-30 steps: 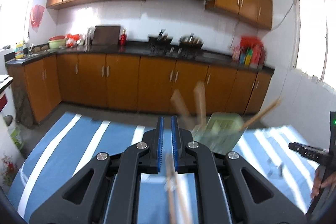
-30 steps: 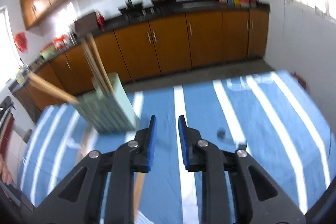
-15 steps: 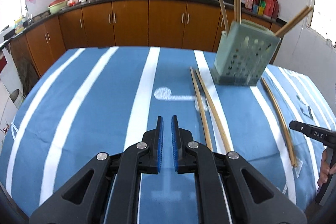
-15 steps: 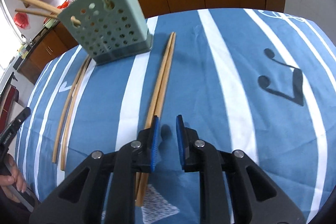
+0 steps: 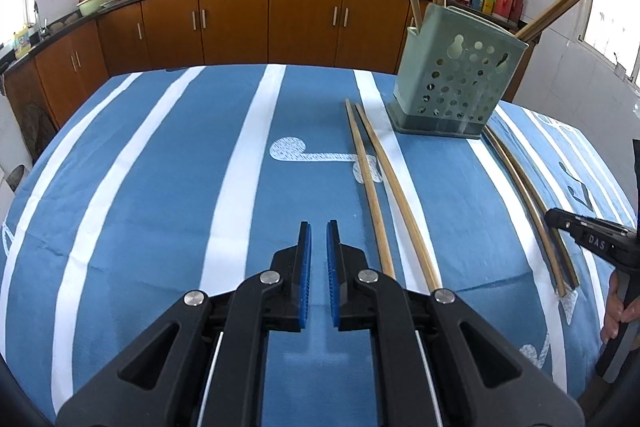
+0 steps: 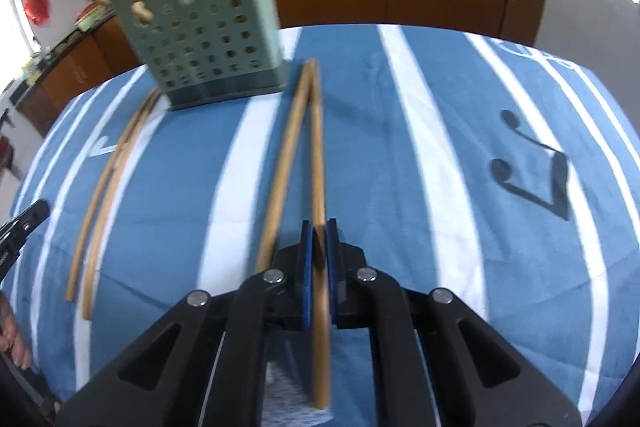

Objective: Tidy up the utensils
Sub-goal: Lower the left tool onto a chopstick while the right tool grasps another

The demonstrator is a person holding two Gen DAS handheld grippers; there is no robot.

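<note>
The left gripper point(image 5: 316, 227) points down at the blue striped cloth near the table's near edge, blue pads drawn almost together with nothing between them. The right gripper point(image 6: 319, 227) also angles downward, its jaws closed on a wooden chopstick point(image 6: 318, 163) that runs back between the fingers. At the picture edges a hand point(image 5: 618, 311) grips each handle, though the left hand point(image 6: 12, 335) is only partly visible.
</note>
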